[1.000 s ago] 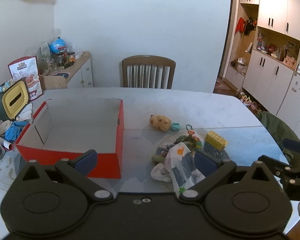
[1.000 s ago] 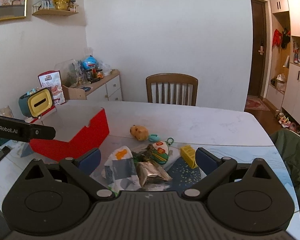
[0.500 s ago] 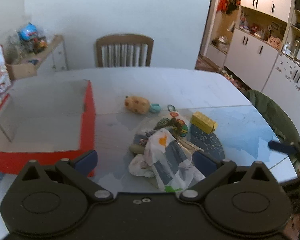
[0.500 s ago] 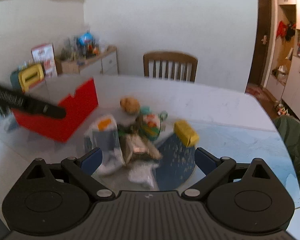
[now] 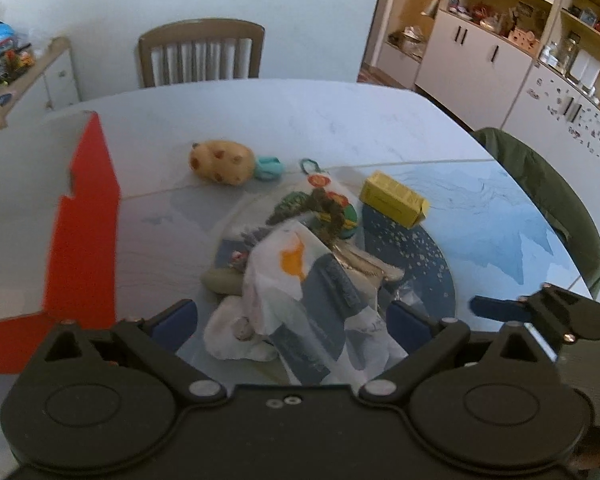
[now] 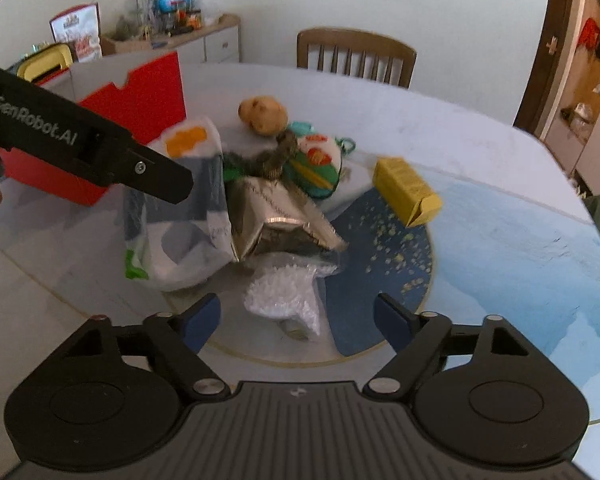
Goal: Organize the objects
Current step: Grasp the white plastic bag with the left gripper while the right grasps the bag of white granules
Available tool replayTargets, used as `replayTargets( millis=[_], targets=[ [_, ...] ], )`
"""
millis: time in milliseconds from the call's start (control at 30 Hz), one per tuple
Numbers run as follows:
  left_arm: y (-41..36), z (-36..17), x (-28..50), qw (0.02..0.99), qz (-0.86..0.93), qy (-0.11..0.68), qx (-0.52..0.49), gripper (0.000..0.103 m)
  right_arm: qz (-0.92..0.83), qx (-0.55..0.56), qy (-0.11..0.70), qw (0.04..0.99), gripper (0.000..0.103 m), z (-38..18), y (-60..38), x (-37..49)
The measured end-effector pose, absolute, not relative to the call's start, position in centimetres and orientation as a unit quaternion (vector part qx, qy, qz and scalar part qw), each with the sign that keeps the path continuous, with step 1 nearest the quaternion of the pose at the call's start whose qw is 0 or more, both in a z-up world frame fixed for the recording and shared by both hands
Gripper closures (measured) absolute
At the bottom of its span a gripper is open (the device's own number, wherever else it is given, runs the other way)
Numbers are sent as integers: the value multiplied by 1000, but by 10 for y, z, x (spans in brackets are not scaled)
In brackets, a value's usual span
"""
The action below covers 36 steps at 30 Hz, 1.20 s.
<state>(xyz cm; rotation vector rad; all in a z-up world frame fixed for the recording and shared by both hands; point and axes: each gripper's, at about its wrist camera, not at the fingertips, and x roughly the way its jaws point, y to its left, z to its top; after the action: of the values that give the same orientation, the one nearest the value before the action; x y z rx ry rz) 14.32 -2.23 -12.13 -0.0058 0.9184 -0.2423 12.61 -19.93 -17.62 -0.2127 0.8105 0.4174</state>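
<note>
Heap of small things in the middle of a pale marble-look table (image 5: 340, 120), lying mostly on a round blue speckled mat (image 6: 384, 240). On the near-left of the heap, a white plastic bag (image 6: 180, 240) with an orange patch and grey-blue print; just beside it, touching, a crumpled silver foil pouch (image 6: 276, 220); in front of that, a white bubble-wrap piece (image 6: 284, 296). Behind the pouch, a round green, white and red fabric pouch (image 6: 316, 164) with a dark braided cord draped over it. Farther back, apart from the heap, a tan spotted plush toy (image 5: 222, 160) with a teal piece touching its right end. To the right, a yellow carton (image 6: 406, 190) lying on its side at the mat's edge. To the left of the heap, an open red box (image 5: 84, 232) with a pale inside, nothing visible within.

Left gripper (image 5: 292, 320) low over the near edge of the heap, blue-padded fingers spread wide either side of the plastic bag, gripping nothing. Right gripper (image 6: 296, 320) likewise spread wide, empty, fingers straddling the bubble-wrap piece without touching it.

Beyond the table, a wooden slat-back chair (image 5: 200, 54), a sideboard crowded with jars on the left, white cabinets on the right.
</note>
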Motion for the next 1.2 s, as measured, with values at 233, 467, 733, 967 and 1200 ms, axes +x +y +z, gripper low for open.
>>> replayTargets(
  millis=[233,467,733,967,1200],
  targets=[
    [-32,-133,146,886,-127,445,15,25,207,-94,407,885,33,-190,-195,141],
    [-36,-136,147,884,-128,449,16,50,215,-85,415,880,50,-194,-194,148],
    [-39,-134,144,883,-129,451,14,80,220,-77,414,880,62,-189,-198,144],
    [-42,-125,132,888,-127,442,13,84,217,-67,406,885,64,-176,-211,133],
    [-27,-99,111,893,-114,435,-13,84,231,-61,387,890,65,-145,-224,116]
  ],
)
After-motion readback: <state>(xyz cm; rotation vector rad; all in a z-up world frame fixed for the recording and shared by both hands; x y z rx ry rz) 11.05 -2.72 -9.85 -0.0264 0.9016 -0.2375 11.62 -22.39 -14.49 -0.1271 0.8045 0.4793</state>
